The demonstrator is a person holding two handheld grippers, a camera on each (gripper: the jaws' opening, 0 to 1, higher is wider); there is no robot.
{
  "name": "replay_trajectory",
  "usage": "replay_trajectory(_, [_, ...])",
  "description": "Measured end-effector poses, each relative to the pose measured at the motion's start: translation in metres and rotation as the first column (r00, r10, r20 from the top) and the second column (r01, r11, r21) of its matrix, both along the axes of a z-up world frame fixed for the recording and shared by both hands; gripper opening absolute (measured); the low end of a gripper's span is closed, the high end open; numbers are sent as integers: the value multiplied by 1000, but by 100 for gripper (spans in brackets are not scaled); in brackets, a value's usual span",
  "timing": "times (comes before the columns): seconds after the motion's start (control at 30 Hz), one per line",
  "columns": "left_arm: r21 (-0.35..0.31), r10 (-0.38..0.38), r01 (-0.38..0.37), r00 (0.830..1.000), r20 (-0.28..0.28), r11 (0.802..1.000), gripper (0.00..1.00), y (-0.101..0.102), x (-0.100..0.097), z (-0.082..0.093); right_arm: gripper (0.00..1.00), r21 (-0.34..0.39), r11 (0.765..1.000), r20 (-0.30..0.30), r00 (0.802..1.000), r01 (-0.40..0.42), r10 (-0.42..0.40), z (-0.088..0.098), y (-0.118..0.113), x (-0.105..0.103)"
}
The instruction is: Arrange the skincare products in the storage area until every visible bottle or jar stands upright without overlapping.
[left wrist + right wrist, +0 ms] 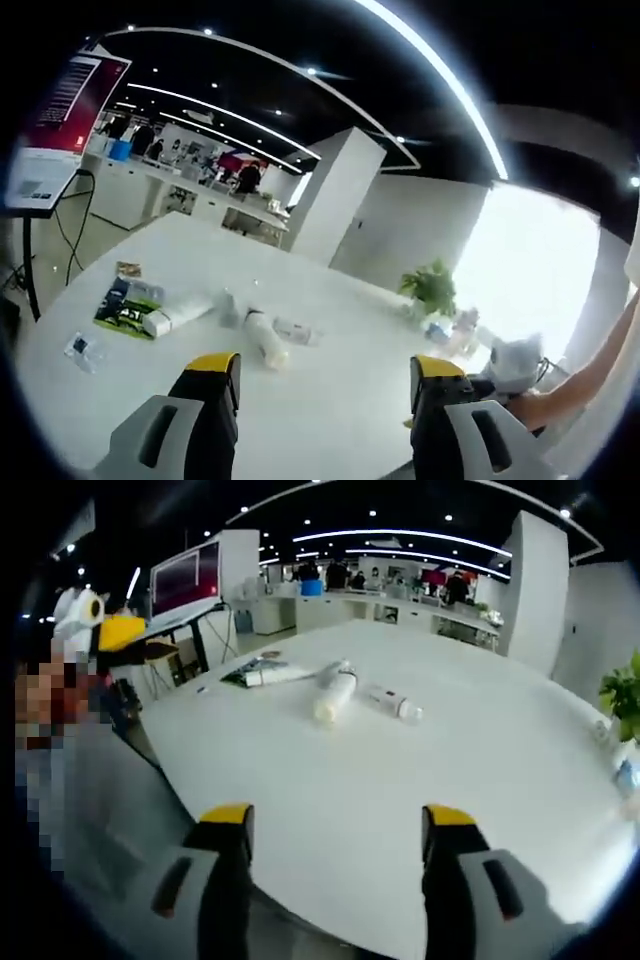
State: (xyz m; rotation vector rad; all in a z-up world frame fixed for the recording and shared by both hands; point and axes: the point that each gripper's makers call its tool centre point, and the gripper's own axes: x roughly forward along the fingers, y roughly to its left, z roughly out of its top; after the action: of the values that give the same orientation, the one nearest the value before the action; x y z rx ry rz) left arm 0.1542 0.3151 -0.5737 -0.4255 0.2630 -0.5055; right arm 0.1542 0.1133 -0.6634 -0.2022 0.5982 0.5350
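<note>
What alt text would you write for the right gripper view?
Open tongs hover over a white table where two bottles lie on their sides, a leaflet beside them and a potted plant at the far edge.

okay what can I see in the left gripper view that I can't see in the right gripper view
Left gripper view alone: a person's bare forearm at the right edge and a white plush toy beside it. Right gripper view alone: a penguin-like toy with a yellow beak at the left edge. Both share the white table, the white bottle and the small clear bottle lying on their sides, the green plant, and an open claw.
</note>
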Motion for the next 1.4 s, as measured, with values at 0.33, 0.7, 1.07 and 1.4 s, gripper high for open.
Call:
replay_trajectory(0.33, [84, -63, 54, 992, 110, 995, 88, -8, 2, 23, 78, 117, 993, 30, 999, 10, -14, 15, 10, 5])
replay_trajectory(0.7, [190, -45, 0, 972, 231, 982, 100, 5, 41, 75, 77, 98, 995, -1, 1000, -14, 14, 7, 11, 3])
replay_trajectory(1.07, [320, 9, -74, 980, 201, 945, 100, 44, 118, 58, 75, 107, 994, 22, 1000, -10, 8, 11, 8, 3])
replay_trajectory(1.4, [370, 11, -62, 990, 139, 927, 100, 56, 175, 39, 74, 114, 993, 22, 1000, 11, -14, 10, 4, 5])
